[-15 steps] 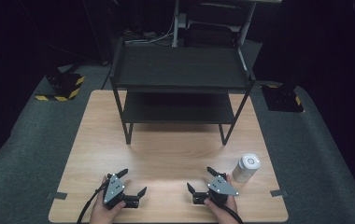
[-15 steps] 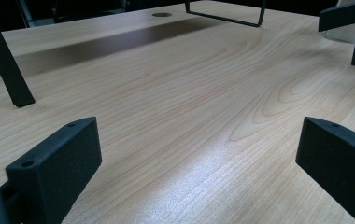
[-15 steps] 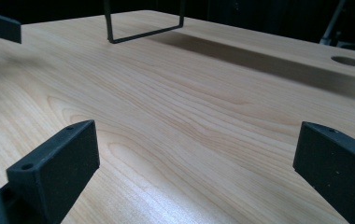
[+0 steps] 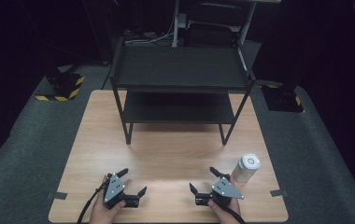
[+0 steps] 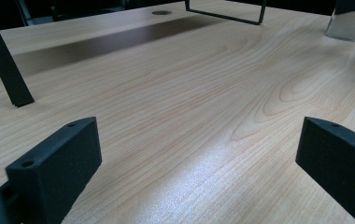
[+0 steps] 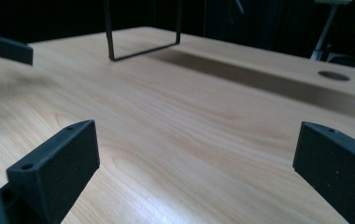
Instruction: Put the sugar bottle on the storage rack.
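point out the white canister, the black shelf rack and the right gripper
white canister (image 4: 247, 167), high view, on its side wall just under the lid
black shelf rack (image 4: 180, 69), high view, on its top shelf
right gripper (image 4: 202, 181), high view, midway between its open fingertips

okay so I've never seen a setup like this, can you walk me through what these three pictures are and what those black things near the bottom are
A person sits at a wooden table, holding a hand-held gripper in each hand: the left gripper and the right gripper. Each is a two-jaw clamp with a cable. Both are open and hold nothing.

One picture comes from a camera above, looking down. The other two come from small cameras riding on each gripper, looking out between its own black jaws along the tabletop.

On the table stand a black two-level shelf, with nothing on it, and a white cylindrical container, upright beside the right gripper.
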A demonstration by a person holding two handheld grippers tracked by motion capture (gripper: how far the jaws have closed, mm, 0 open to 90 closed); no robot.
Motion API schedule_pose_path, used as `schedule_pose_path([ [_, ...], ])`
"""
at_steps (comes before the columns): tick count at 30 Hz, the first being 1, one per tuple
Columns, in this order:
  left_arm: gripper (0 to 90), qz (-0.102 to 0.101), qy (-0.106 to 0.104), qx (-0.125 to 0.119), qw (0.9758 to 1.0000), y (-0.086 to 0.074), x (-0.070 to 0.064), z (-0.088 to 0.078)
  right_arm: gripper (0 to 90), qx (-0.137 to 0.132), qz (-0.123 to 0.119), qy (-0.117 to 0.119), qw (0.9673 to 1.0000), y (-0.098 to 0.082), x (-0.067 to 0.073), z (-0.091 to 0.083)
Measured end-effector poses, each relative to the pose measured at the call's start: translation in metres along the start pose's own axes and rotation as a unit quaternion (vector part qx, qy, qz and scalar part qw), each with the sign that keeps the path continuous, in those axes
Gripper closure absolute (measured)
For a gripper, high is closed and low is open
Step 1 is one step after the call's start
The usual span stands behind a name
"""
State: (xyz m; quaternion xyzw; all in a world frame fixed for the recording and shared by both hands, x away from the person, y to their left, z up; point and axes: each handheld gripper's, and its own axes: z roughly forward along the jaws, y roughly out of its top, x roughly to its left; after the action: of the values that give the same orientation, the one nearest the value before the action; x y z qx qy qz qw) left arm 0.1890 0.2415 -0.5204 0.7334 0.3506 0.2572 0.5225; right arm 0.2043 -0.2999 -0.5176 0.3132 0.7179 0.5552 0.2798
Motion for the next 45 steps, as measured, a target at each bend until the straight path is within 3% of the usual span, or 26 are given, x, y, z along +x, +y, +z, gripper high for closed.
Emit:
schedule_pose_path([
  [10,0.5,-0.004,0.000,0.000,1.0000,0.000,0.000,0.000,0.2,-0.040,0.005,-0.013,0.9991,0.007,0.001,-0.019],
  [19,0.6,-0.004,0.001,-0.001,1.0000,0.000,0.000,-0.001,0.2,-0.070,0.015,-0.054,0.9960,0.013,-0.003,-0.039],
  [26,0.5,-0.005,-0.001,0.000,1.0000,0.000,0.001,-0.001,0.2,-0.087,0.023,-0.096,0.9913,0.014,-0.013,-0.056],
  [32,0.6,-0.005,-0.002,0.000,1.0000,0.000,0.001,-0.001,0.2,-0.099,0.029,-0.140,0.9848,0.012,-0.020,-0.070],
  [45,0.6,-0.005,-0.003,0.001,1.0000,0.000,0.002,-0.001,0.1,-0.088,0.028,-0.196,0.9762,0.006,-0.025,-0.075],
])
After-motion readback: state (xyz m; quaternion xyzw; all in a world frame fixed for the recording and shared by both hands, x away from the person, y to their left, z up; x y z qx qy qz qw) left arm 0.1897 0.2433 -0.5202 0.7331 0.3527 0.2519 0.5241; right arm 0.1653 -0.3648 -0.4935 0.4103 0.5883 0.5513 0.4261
